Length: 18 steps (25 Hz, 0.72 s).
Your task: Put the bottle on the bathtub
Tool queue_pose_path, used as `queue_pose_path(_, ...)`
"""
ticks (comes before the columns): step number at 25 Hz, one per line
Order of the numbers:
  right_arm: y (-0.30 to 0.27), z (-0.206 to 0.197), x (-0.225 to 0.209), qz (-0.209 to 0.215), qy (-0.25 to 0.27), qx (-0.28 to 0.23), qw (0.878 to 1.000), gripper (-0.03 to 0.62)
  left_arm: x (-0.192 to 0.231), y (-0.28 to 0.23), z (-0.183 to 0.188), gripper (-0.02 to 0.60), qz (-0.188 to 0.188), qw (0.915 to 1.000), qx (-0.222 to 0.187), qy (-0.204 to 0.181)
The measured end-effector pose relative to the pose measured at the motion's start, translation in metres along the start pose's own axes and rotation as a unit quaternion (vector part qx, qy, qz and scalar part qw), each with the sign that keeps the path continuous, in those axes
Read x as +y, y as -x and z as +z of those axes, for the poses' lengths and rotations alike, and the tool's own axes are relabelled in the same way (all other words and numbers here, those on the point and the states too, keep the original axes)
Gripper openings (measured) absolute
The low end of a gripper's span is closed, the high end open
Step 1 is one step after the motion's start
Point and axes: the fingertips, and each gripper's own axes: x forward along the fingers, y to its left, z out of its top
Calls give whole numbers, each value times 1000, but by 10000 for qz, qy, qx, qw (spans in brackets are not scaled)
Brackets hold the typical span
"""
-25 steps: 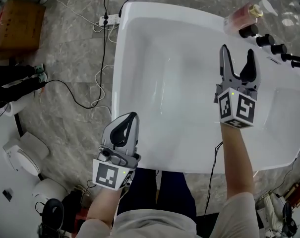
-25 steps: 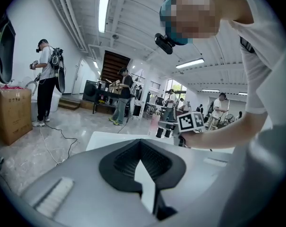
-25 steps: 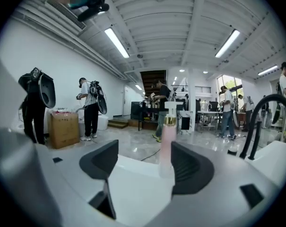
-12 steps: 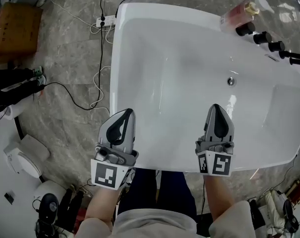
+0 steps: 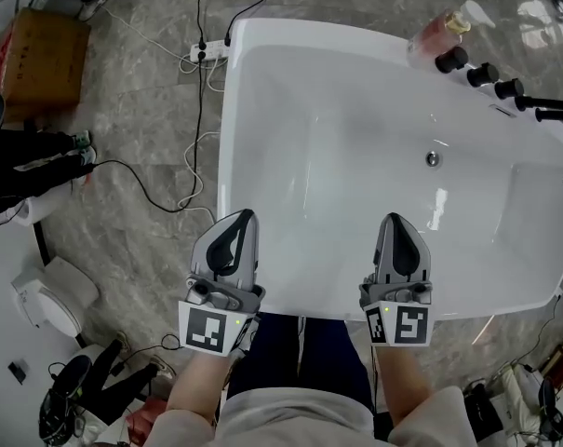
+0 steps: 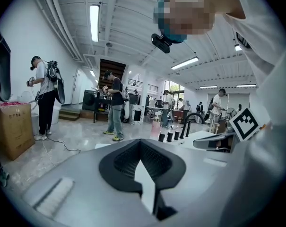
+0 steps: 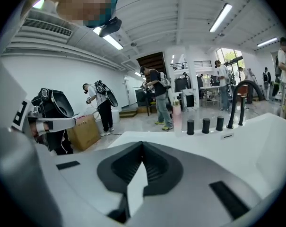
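Note:
A pink bottle (image 5: pixel 436 33) with a pale cap stands on the far right corner of the white bathtub (image 5: pixel 262 91), on the rim beside the black tap knobs. It also shows small and far off as the bottle (image 6: pixel 156 128) in the left gripper view and the bottle (image 7: pixel 177 114) in the right gripper view. My left gripper (image 5: pixel 243 217) is shut and empty at the tub's near left rim. My right gripper (image 5: pixel 394 219) is shut and empty over the near rim, far from the bottle. The jaws meet with nothing between them on the left gripper (image 6: pixel 142 144) and on the right gripper (image 7: pixel 143 145).
Three black tap knobs (image 5: pixel 475 71) and a black spout (image 5: pixel 553 111) line the tub's right rim; a drain (image 5: pixel 433 158) sits in the basin. A power strip (image 5: pixel 207 52) with cables and a cardboard box (image 5: pixel 44 52) lie on the floor at left. People stand in the hall.
My right gripper has drawn back from near the taps to the near rim, and its jaws, open before, have shut on nothing. The left gripper has hardly moved.

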Motion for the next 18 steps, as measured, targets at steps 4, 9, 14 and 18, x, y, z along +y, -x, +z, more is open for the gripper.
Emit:
queue_pose_path(4,25,43,13,64,546,-198,9983,8,-4,16,39,-3,53,9996,-269,-75)
queue_pose_path(9,70,102,29,190,435,-281,9985,8,-26,47,113,-3,4,9984,-544,-157)
queue_pose_path(14,118,144,49,398,378,-276,9981,8,-40,87,184,-3,65,9966,-822,-33)
queue_pose_path(18,149,177,63,523,461,-434,9966,8,-49,112,220,-3,5,9949,-999,-113)
